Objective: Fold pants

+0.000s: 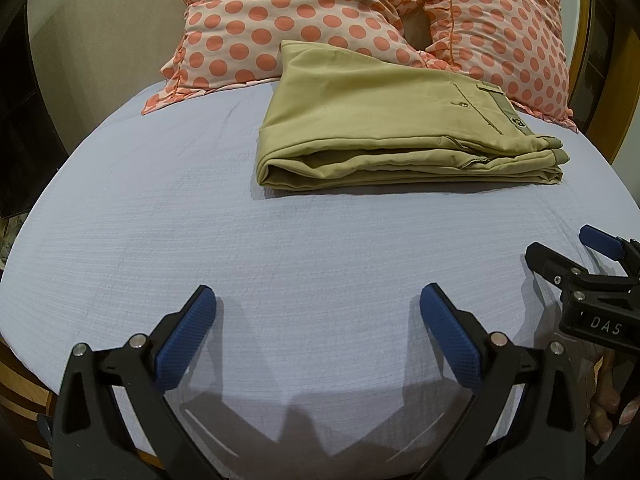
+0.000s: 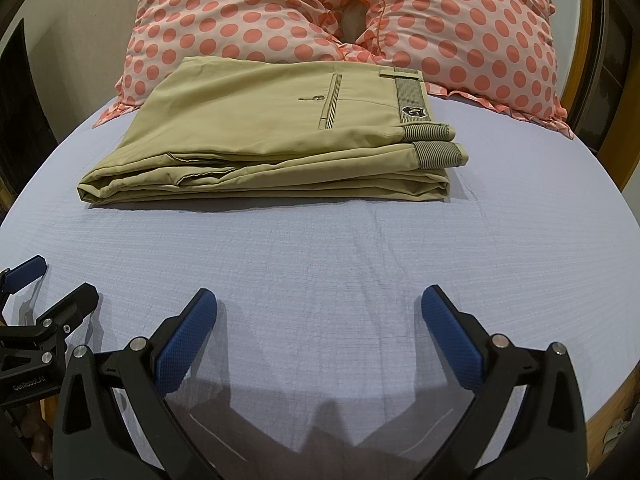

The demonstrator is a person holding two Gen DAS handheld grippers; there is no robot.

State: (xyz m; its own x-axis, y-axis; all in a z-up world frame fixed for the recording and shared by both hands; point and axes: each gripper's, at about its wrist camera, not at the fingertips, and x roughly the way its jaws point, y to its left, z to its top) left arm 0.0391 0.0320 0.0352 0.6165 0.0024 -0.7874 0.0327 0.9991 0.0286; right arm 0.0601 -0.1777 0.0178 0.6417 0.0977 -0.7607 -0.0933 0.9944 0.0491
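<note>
Khaki pants [image 1: 384,120] lie folded into a flat stack on the pale blue bed sheet [image 1: 200,220], far side resting against the pillows; waistband at the right. They also show in the right wrist view [image 2: 272,136]. My left gripper [image 1: 318,300] is open and empty, hovering low over the sheet well short of the pants. My right gripper [image 2: 319,300] is open and empty, also near the bed's front. Each gripper shows at the edge of the other's view: the right one [image 1: 560,252], the left one [image 2: 52,280].
Two pink polka-dot pillows [image 1: 288,12] [image 2: 460,20] lean at the head of the bed behind the pants. A wooden bed frame [image 2: 624,152] runs along the right. A wall stands at the left [image 1: 100,32]. Bare sheet [image 2: 320,248] lies between grippers and pants.
</note>
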